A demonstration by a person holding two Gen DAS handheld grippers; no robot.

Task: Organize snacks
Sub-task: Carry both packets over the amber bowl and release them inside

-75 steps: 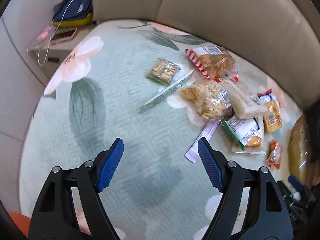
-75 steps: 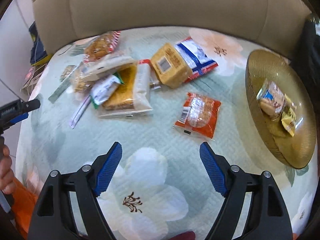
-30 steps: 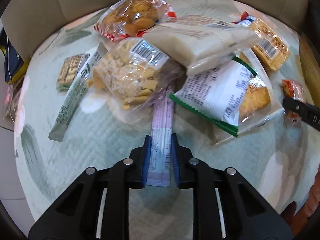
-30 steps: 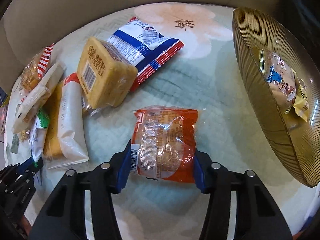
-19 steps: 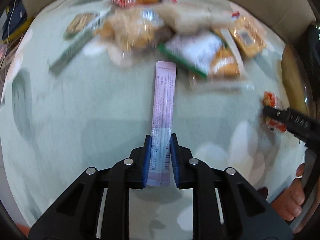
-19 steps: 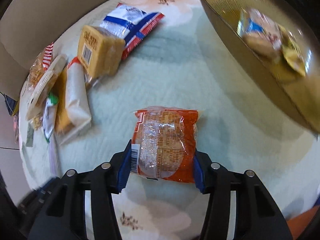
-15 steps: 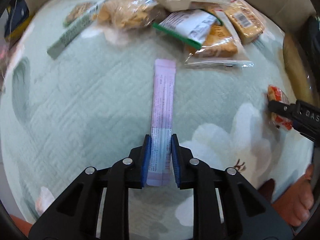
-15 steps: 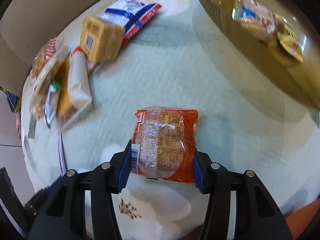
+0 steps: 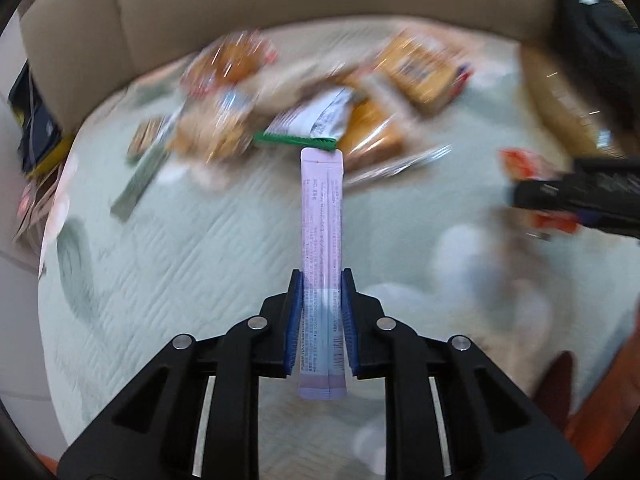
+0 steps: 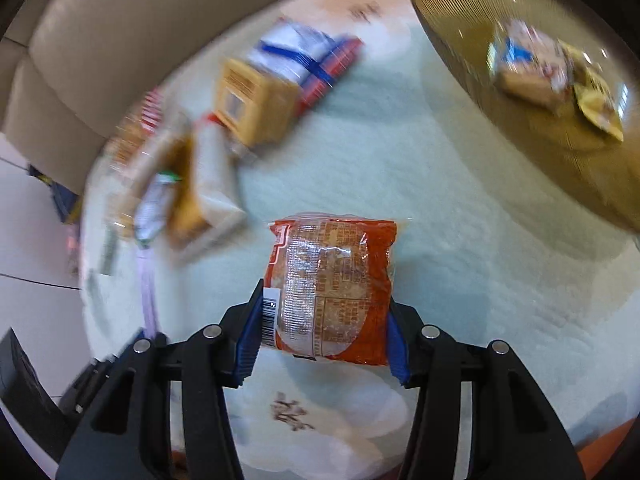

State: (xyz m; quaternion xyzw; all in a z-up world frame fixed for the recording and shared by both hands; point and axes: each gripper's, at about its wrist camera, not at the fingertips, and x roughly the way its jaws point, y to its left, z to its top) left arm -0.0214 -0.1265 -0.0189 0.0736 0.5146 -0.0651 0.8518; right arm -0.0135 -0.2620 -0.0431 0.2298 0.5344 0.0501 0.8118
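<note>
The left gripper (image 9: 321, 320) clamps a pale pink stick sachet (image 9: 322, 248) above the floral cloth (image 9: 192, 260); the right gripper (image 10: 323, 330) grips an orange snack packet (image 10: 330, 284), the gold plate (image 10: 532, 148) far right.

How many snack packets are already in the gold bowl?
2, in the gold bowl: a blue-and-white packet and a yellow packet beside it. Blur could hide more.
</note>
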